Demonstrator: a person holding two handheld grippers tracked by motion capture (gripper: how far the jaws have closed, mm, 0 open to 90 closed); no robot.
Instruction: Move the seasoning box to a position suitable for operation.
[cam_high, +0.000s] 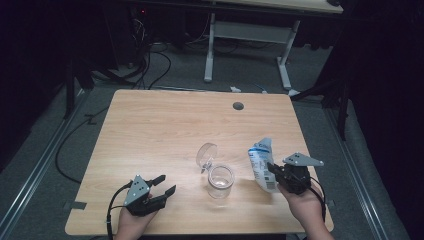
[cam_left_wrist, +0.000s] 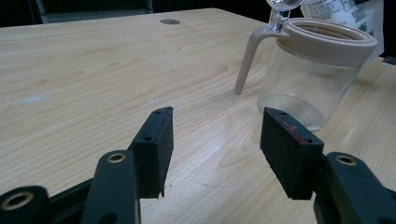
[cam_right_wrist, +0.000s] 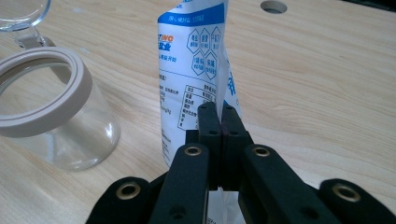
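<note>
The right gripper (cam_high: 274, 172) had its fingers (cam_right_wrist: 210, 126) pressed together on a white and blue pouch (cam_high: 261, 162), pinching a thin fold of its edge. The pouch stood nearly upright just above the wooden surface (cam_high: 165, 125), at the person's right, with its top leaning a little away from the hand. In the right gripper view the pouch (cam_right_wrist: 194, 70) rose straight ahead of the clamped fingers, its blue band and printed panels facing the camera, and whether its bottom touched the surface could not be told.

Just to the left of the pouch stood a clear jar (cam_high: 220, 181) with a beige rim, near the front middle of the surface. Its transparent lid (cam_high: 206, 155) was swung open and stood up behind the jar on the far left side. In the left gripper view the jar (cam_left_wrist: 308, 79) appeared to the right and beyond the fingers, with a beige lever hanging down at its side; the pouch showed behind it at the top right edge. Jar and pouch were close but apart.

The left gripper (cam_high: 162, 184) rested low at the front left of the surface, well apart from the jar. Its fingers (cam_left_wrist: 156, 144) stood wide with only bare wood between them, holding nothing. A round grommet hole (cam_high: 238, 106) lay toward the far edge of the surface.
</note>
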